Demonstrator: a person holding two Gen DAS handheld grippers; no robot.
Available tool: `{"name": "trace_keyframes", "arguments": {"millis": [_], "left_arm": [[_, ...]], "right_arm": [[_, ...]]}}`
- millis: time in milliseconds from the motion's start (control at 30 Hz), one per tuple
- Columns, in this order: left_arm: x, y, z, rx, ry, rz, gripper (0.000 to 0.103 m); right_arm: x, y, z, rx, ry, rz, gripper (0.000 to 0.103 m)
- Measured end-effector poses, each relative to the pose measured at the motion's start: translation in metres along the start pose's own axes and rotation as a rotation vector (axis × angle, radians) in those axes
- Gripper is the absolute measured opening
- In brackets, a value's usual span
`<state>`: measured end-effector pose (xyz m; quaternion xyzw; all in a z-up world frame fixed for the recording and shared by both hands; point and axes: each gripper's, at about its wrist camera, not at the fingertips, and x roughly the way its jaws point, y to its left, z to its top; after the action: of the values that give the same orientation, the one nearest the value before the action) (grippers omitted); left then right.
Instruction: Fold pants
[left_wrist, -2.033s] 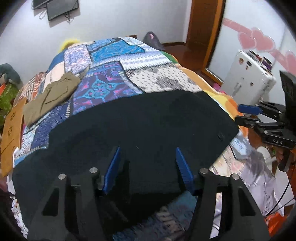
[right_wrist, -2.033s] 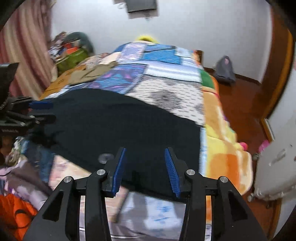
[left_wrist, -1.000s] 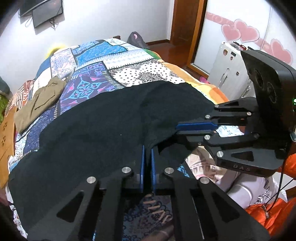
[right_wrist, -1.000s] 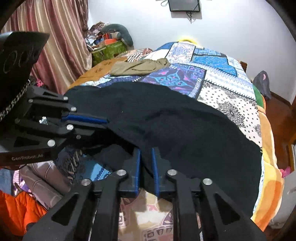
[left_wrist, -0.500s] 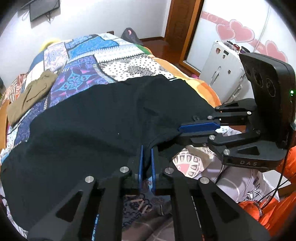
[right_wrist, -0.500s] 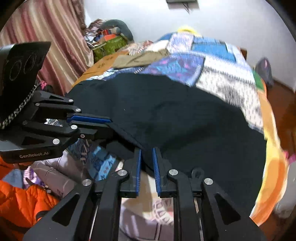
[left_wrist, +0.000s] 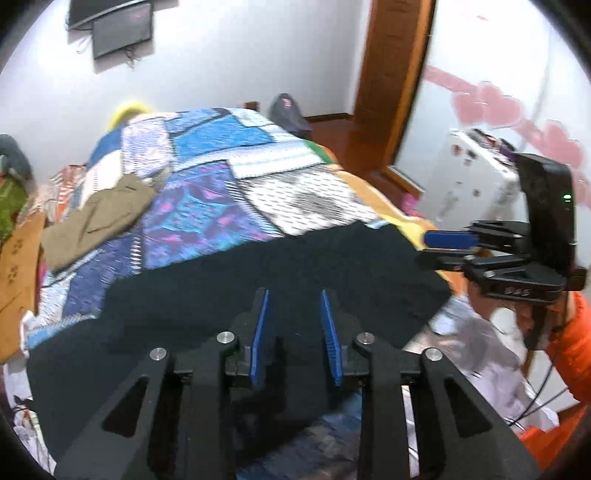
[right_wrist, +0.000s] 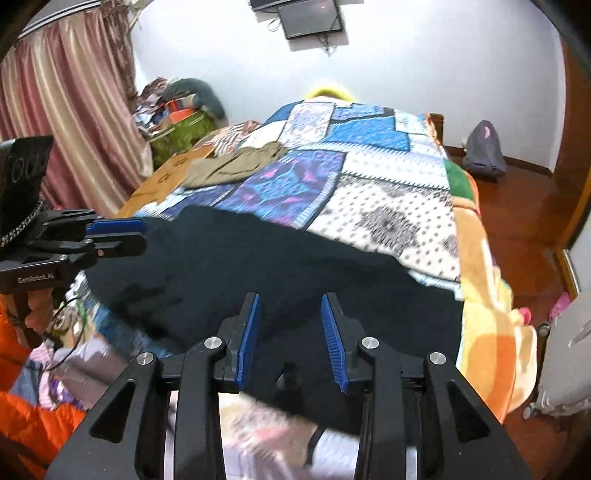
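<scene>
The black pants (left_wrist: 236, 295) lie spread flat across the near end of the patchwork bed; they also show in the right wrist view (right_wrist: 258, 266). My left gripper (left_wrist: 293, 299) is open and empty, its blue pads just above the pants' near edge. My right gripper (right_wrist: 288, 306) is open and empty over the pants' near edge too. Each gripper shows in the other's view, the right one at the pants' right corner (left_wrist: 443, 247), the left one at the left corner (right_wrist: 118, 236).
Folded olive pants (left_wrist: 96, 218) lie farther back on the quilt (left_wrist: 207, 184). A cardboard sheet (left_wrist: 18, 258) lies at the left bed edge. A white appliance (left_wrist: 472, 177) stands right of the bed. Loose clothes (right_wrist: 92, 369) are piled at the bed's near end.
Both grippers were shut on the pants' near edge, close together, half a second ago. Now both are open and have moved apart, and the pants lie flat.
</scene>
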<state>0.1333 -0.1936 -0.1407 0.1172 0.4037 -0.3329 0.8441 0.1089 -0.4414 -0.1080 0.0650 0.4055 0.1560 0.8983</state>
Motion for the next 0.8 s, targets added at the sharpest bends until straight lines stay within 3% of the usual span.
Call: {"name": "trace_keyframes", "arguments": {"millis": [200,300,433,567,800], "left_arm": [[0.058,0.054,0.008,-0.079,0.091,0.091,0.031],[0.091,0.079,0.004,-0.14,0.158,0.101,0.031],[0.113,0.096,-0.005,-0.181,0.18,0.114,0.034],[0.119,0.104,-0.004,-0.2,0.175,0.127,0.035],[0.122,0.099,0.001,-0.16,0.182,0.187,0.035]], "right_arm": [[0.04,-0.023,0.016,0.033,0.014,-0.025,0.031],[0.065,-0.034,0.019,0.055,0.044,-0.03,0.031],[0.099,-0.055,0.004,0.075,0.161,-0.068,0.031],[0.089,-0.084,-0.016,0.14,0.183,-0.072,0.033],[0.046,-0.113,-0.052,0.137,0.258,-0.258,0.036]]}}
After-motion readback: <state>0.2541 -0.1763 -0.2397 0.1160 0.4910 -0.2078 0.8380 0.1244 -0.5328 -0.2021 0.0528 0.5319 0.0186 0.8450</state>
